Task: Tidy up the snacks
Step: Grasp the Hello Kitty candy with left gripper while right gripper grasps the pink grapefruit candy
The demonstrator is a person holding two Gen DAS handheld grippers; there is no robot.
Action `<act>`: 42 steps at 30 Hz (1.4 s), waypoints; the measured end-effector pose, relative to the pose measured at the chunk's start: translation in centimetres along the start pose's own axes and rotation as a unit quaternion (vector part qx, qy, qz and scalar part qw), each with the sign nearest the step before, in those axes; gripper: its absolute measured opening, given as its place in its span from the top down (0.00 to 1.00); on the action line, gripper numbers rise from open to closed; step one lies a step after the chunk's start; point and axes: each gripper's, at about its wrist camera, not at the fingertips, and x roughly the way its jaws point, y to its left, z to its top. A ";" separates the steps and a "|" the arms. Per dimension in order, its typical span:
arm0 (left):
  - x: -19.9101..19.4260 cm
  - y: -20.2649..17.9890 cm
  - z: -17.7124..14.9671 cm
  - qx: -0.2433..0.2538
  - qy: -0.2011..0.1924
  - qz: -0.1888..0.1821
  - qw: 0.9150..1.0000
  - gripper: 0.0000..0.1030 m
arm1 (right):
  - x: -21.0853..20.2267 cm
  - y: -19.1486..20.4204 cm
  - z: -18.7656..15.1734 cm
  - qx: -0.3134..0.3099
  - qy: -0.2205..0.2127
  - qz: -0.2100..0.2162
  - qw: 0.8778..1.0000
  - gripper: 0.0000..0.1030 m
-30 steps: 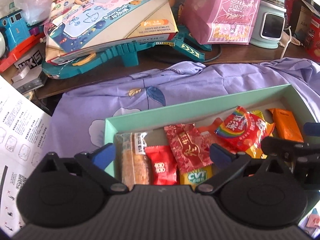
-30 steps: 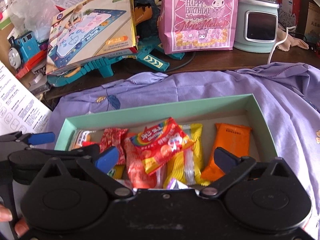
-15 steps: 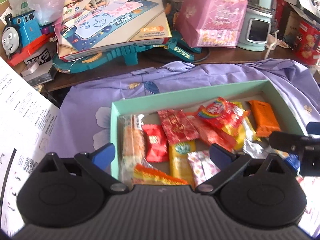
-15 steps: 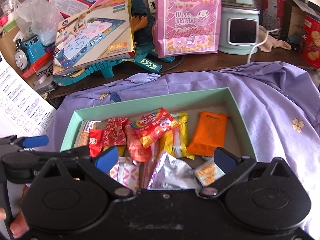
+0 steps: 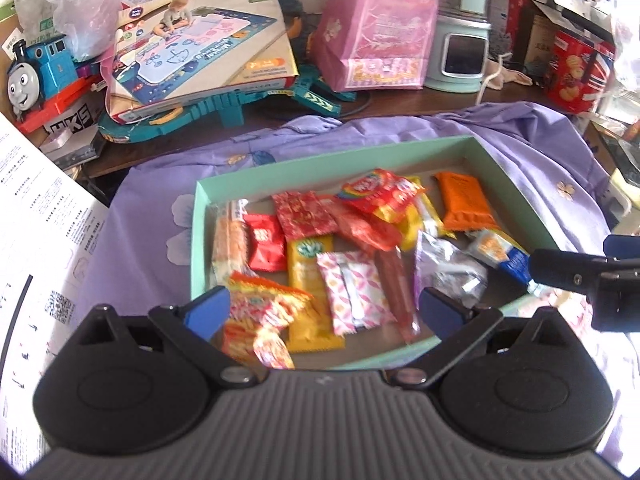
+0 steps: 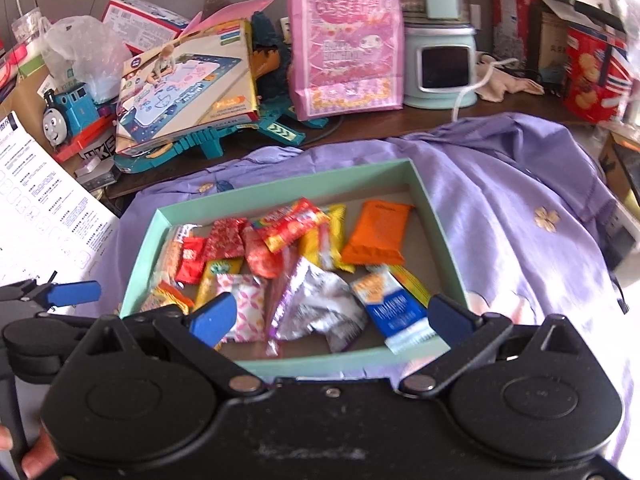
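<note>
Snacks point(image 5: 352, 248) — below both spread claws

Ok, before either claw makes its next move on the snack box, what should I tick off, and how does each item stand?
1. Left claw open and empty: ok.
2. Right claw open and empty: ok.
3. All snacks inside the mint box: ok; none shows on the purple cloth.
4. Orange packet lying unobstructed: ok.
5. Snacks sorted: not ok; the rainbow packet overlaps others.
6. Claws apart from each other: ok.
</note>
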 end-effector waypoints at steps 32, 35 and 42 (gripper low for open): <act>4.2 -7.1 -8.5 0.017 0.082 -0.031 0.996 0.03 | 0.9 -9.6 -9.8 0.035 0.032 -0.011 0.999 0.34; 4.5 -7.1 -8.4 0.015 0.081 -0.029 0.996 0.07 | 2.9 -9.1 -9.6 0.015 0.050 0.004 0.999 0.53; 5.3 -6.9 -7.8 0.007 0.088 -0.029 0.996 0.16 | 3.8 -8.6 -10.6 -0.013 0.050 0.016 0.999 0.64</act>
